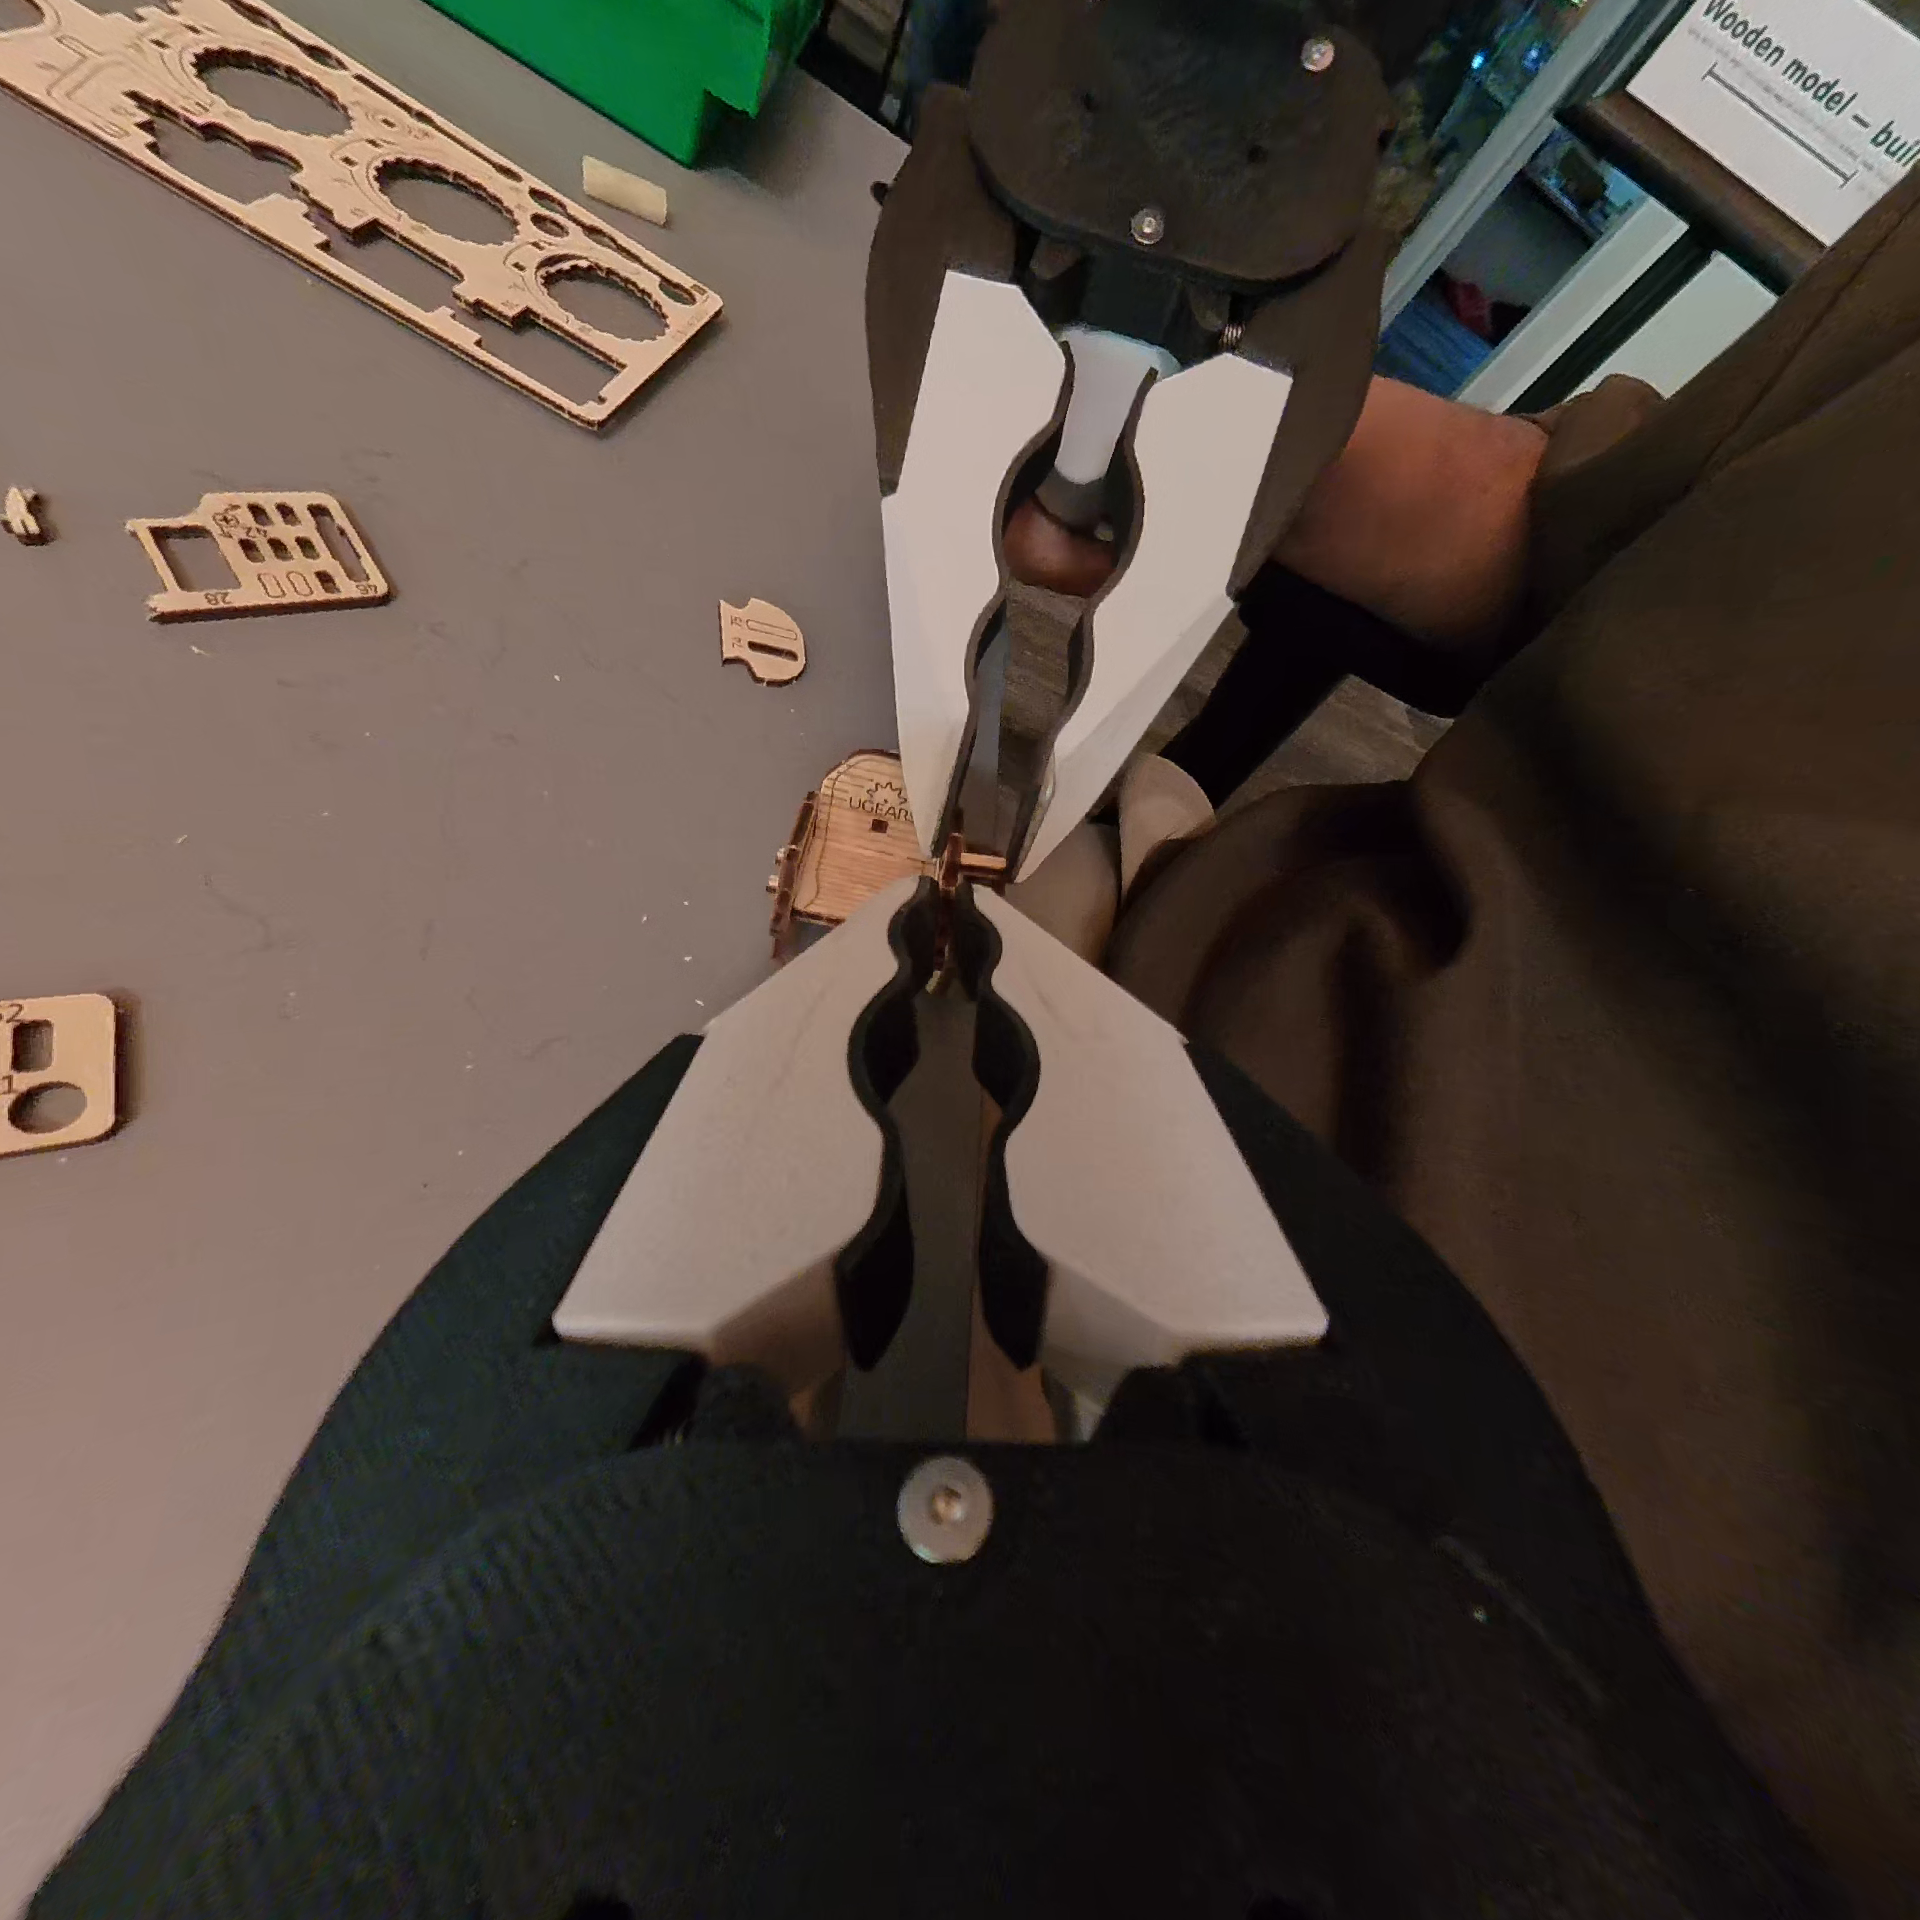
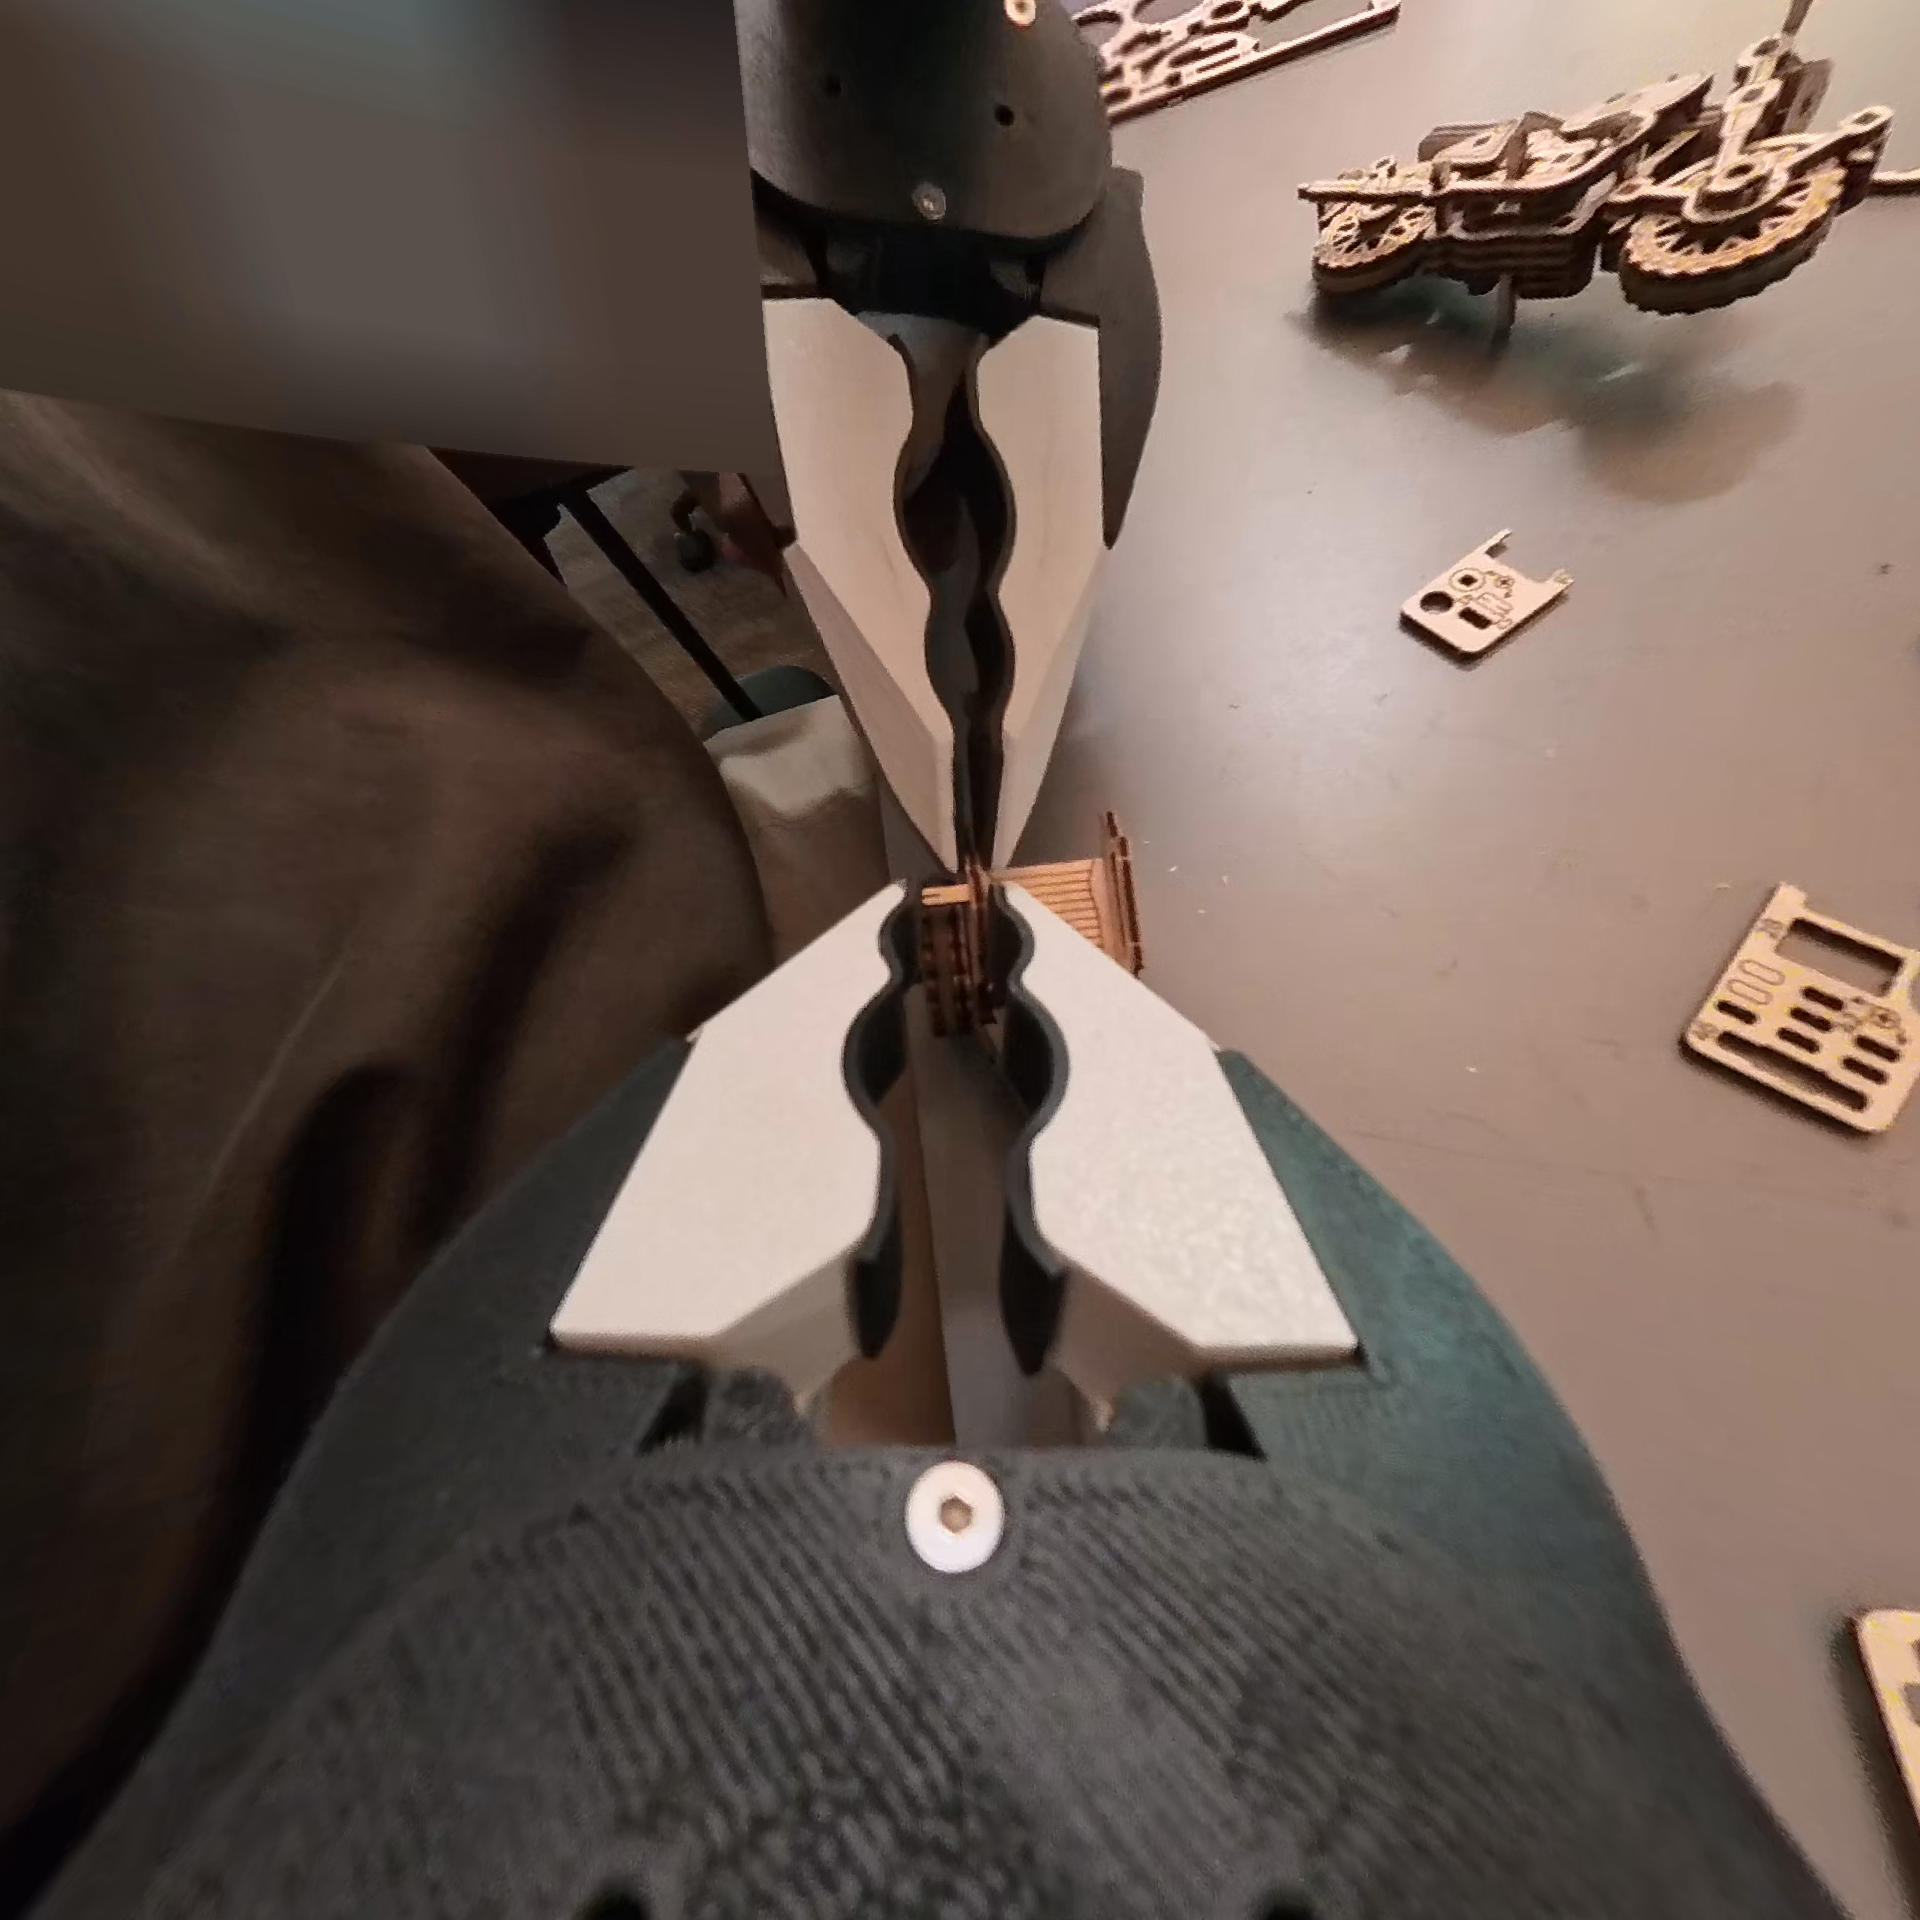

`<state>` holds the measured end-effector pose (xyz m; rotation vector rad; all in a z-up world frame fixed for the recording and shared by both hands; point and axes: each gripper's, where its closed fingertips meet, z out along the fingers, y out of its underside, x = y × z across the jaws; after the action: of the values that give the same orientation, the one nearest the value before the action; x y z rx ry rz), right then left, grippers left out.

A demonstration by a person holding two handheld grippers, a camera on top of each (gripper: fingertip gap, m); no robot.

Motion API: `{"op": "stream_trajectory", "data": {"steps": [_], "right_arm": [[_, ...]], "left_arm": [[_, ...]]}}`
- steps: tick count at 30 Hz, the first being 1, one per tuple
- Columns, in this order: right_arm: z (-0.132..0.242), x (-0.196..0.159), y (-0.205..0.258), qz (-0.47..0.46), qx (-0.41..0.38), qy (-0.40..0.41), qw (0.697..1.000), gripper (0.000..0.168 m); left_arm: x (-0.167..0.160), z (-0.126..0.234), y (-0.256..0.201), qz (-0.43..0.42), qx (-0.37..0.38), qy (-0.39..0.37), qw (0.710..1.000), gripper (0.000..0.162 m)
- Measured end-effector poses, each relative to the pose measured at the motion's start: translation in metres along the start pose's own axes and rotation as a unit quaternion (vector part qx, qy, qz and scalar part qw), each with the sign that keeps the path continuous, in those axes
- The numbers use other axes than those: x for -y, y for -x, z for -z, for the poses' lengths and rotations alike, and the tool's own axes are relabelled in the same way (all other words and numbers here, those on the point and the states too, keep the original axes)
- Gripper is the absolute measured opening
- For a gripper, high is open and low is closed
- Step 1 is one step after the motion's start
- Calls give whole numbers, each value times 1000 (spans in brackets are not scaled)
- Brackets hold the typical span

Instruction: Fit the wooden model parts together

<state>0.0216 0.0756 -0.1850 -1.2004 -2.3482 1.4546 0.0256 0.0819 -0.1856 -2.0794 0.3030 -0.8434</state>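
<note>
My left gripper (image 1: 948, 896) is shut on a thin wooden part (image 1: 940, 940) seen edge-on between its fingers. My right gripper (image 2: 958, 902) is shut on a small layered wooden part (image 2: 951, 966). The two grippers meet tip to tip above the table's near edge, and the two parts touch at the tips. The right gripper (image 1: 985, 847) comes down from the top of the left wrist view, and its part (image 1: 984, 864) shows as a small block. The left gripper (image 2: 974, 847) comes down from the top of the right wrist view. How the parts join is hidden by the fingers.
A wooden box-like piece (image 1: 847, 862) lies on the grey table (image 1: 416, 831) just behind the tips. A cut-out sheet (image 1: 364, 187), a green bin (image 1: 623, 62) and loose flat pieces (image 1: 260, 556) (image 1: 764, 644) lie around. A built wooden model (image 2: 1714, 187) stands far right. A person's brown clothing (image 1: 1558, 935) is close by. Less than 4 cm separates the two grippers' tips. From either gripper's tips it is about 20 cm to the built wooden model (image 2: 1714, 187).
</note>
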Motion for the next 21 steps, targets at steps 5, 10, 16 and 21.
{"op": "stream_trajectory", "data": {"steps": [5, 10, 16, 21], "right_arm": [[-1, -1, 0, 6, -6, 7, 1000, 11], [-1, -1, -1, 15, -15, 11, 1000, 11], [0, 2, -3, 39, -22, -15, 999, 13], [5, 8, -3, 35, -15, -41, 998, 27]], "left_arm": [[-2, -1, 0, 1, 1, 5, 1000, 0], [-2, -1, 1, 1, 4, 6, 1000, 0], [-1, 0, 1, 1, 4, 1, 1000, 0], [4, 2, -1, -10, 3, -15, 1000, 0]]}}
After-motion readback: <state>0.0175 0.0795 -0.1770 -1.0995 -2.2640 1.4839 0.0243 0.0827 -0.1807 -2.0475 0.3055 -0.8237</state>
